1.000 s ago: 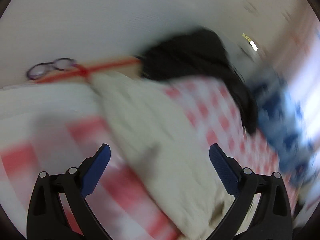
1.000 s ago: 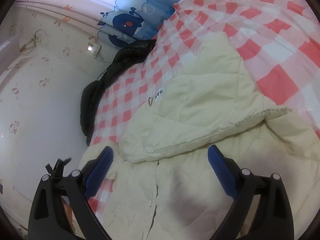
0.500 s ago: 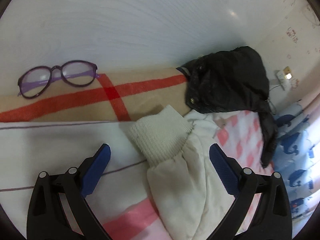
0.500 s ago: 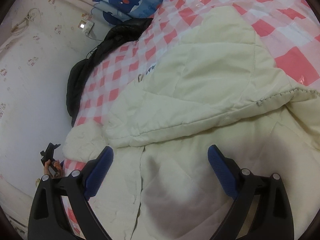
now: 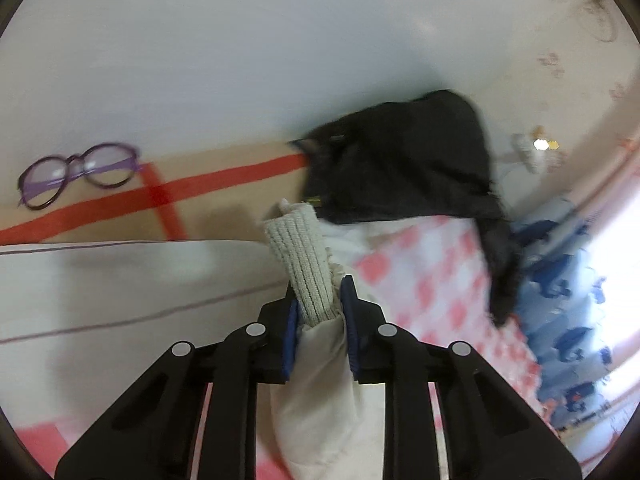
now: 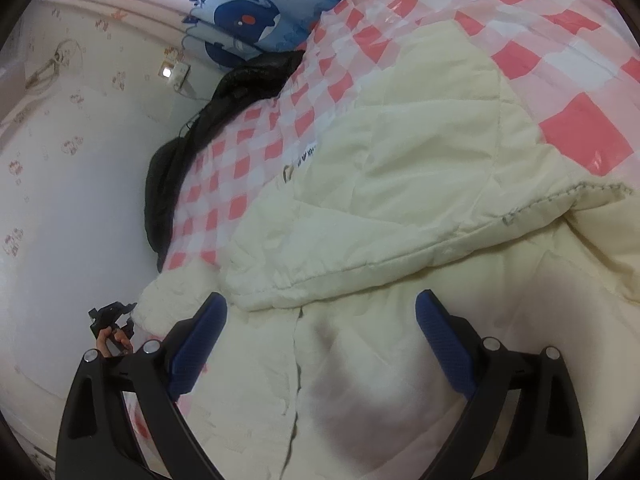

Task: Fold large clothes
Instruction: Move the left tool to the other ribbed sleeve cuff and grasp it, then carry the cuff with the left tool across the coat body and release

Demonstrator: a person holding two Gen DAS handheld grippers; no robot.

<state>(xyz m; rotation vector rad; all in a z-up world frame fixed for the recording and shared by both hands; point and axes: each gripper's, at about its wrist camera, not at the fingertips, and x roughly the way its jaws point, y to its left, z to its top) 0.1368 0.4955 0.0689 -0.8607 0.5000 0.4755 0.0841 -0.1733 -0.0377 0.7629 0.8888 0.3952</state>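
A large cream padded jacket (image 6: 400, 200) lies spread on the red-and-white checked bed cover (image 6: 520, 40), one panel folded over its body. My left gripper (image 5: 320, 304) is shut on the jacket's sleeve just below the ribbed knit cuff (image 5: 300, 256), which sticks up between the blue pads. My right gripper (image 6: 320, 312) is open and empty, hovering over the jacket's front near the zipper line (image 6: 296, 360). The left gripper (image 6: 112, 320) and the hand holding it show small at the right wrist view's lower left.
A black jacket (image 5: 400, 160) lies bunched against the white wall at the bed's edge and also shows in the right wrist view (image 6: 192, 152). Purple glasses (image 5: 76, 172) rest on a tan blanket with red stripes (image 5: 208, 180). A blue whale-print curtain (image 6: 256, 20) hangs behind.
My left gripper moved onto the sleeve cuff and closed on it; it was open half a second ago. My right gripper stayed open, shifting slightly over the jacket.
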